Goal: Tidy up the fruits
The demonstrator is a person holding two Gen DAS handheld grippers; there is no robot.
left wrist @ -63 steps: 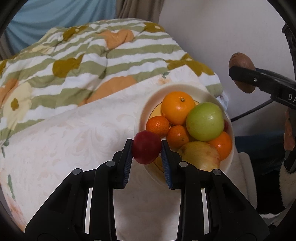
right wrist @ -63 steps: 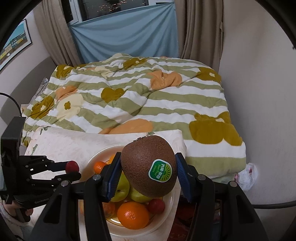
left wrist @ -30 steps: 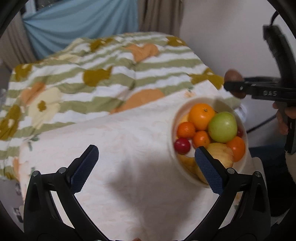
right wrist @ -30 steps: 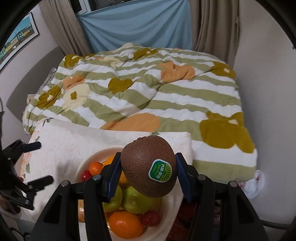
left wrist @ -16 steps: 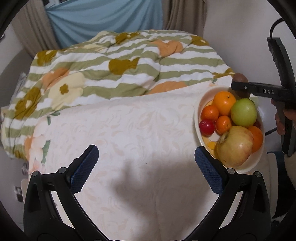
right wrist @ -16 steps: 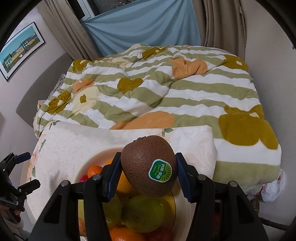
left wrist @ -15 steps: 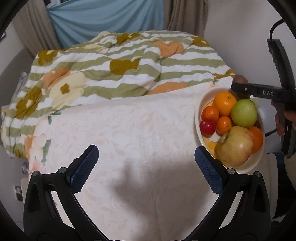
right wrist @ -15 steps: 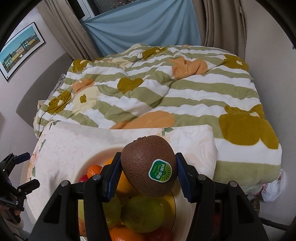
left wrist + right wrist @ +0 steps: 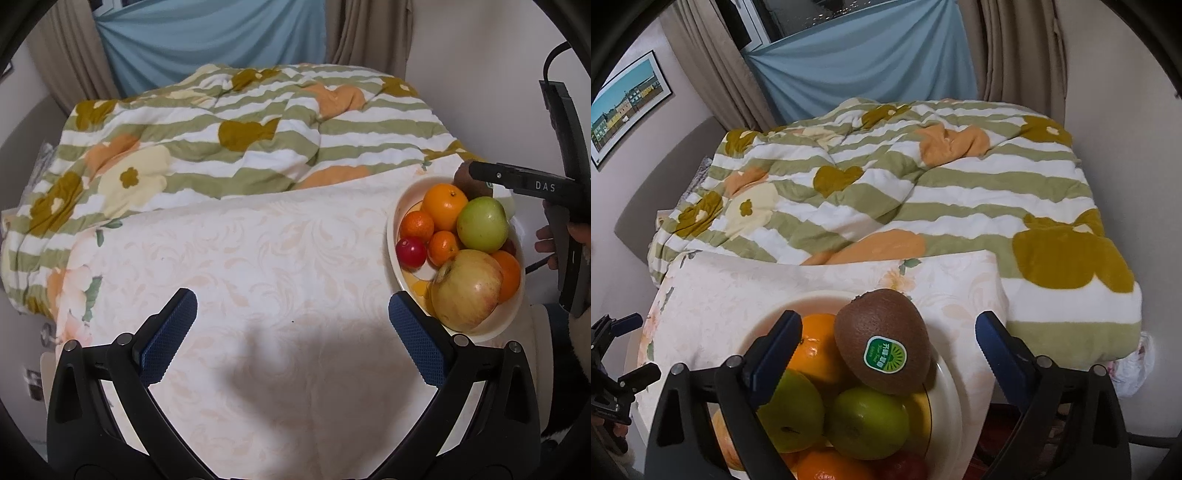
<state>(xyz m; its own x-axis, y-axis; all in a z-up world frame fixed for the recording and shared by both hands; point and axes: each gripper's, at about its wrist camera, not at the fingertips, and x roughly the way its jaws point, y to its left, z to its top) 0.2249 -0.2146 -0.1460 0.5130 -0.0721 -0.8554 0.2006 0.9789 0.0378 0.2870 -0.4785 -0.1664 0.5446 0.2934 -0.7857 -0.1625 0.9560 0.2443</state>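
Note:
A cream bowl [image 9: 394, 258] [image 9: 945, 387] of fruit sits at the right end of a pale tablecloth. It holds oranges [image 9: 444, 201], a green apple [image 9: 482, 223], a yellow-red apple [image 9: 466, 290] and a small red fruit [image 9: 410, 252]. A brown kiwi [image 9: 882, 350] with a green sticker rests on the fruit pile between my right gripper's spread fingers. My right gripper [image 9: 884, 341] is open, and its finger [image 9: 517, 179] shows over the bowl's far rim. My left gripper [image 9: 291, 325] is open and empty over the cloth, left of the bowl.
The tablecloth [image 9: 240, 277] covers the table. A striped green and white quilt [image 9: 240, 122] lies on the bed behind it. A wall [image 9: 480, 74] stands close on the right. A white bag [image 9: 1132, 369] lies on the floor at the right.
My right gripper has opened and let the kiwi go onto the fruit in the bowl. My left gripper stays open and has drawn back a little further from the bowl.

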